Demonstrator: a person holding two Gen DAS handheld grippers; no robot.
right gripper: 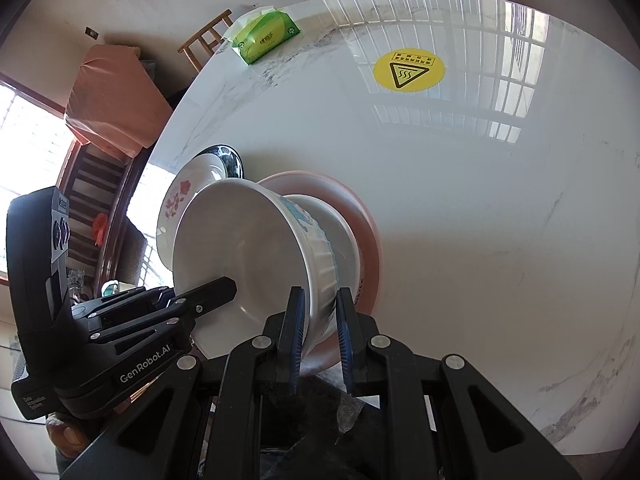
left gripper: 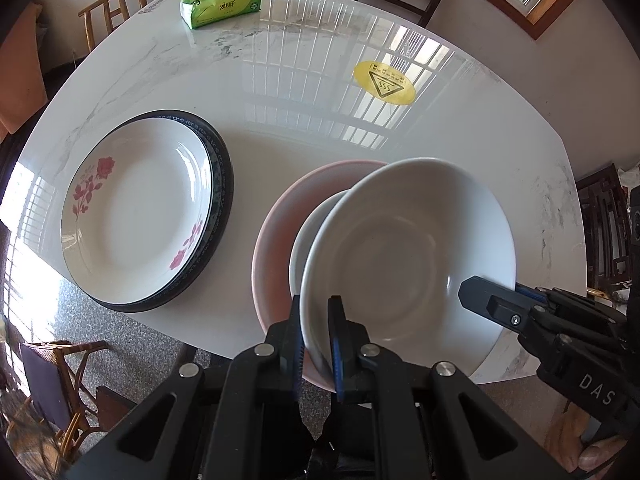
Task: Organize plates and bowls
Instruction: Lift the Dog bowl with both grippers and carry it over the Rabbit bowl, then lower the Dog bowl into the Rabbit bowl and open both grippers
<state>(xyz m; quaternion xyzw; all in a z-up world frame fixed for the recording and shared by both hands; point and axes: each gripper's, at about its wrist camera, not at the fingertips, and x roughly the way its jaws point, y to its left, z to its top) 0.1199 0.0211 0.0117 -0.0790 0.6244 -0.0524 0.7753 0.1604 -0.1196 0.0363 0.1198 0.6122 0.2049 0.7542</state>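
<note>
Bowl held by both grippers over the nested stack at the lower centre of the frame.

Left gripper (left gripper: 316, 344) is closed on the near rim of the white bowl (left gripper: 408, 256), one finger inside and one outside; the right gripper (right gripper: 318, 320) pinches the same bowl's rim and ribbed wall from the other side, likely to steady so wide a dish. It hangs tilted above a smaller white bowl (left gripper: 306, 240) that sits in the pink plate (left gripper: 276, 232), probably so it can be lowered in and nested. At the left of the frame the flowered plate (left gripper: 136, 212) already rests on a dark-rimmed plate (left gripper: 222, 184) on the marble table (left gripper: 304, 92), well apart from the tissue pack (left gripper: 220, 0) at the upper left.
</note>
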